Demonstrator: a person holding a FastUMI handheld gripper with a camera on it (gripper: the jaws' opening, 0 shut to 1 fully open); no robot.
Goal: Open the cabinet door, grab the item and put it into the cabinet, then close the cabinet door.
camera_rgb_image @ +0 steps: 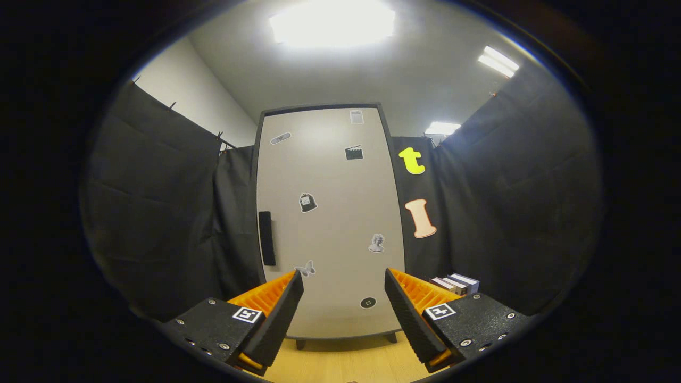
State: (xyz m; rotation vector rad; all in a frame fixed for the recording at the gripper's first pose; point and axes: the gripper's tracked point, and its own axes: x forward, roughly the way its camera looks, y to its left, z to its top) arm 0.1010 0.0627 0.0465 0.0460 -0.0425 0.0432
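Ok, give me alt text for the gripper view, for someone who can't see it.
A closed grey cabinet door with stickers and a black handle on its left edge stands beyond the open, empty hand-held gripper. A few books sit by the cabinet's right side, on a wooden floor.

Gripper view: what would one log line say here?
gripper: open, holding nothing | cabinet door: shut, ahead | handle: untouched | books: beside cabinet

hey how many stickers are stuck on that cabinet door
7 on the cabinet door: three near the top, one mid-door right of the handle, one lower right, one low by the open gripper, and a round one between its fingers. Fingers may hide more.
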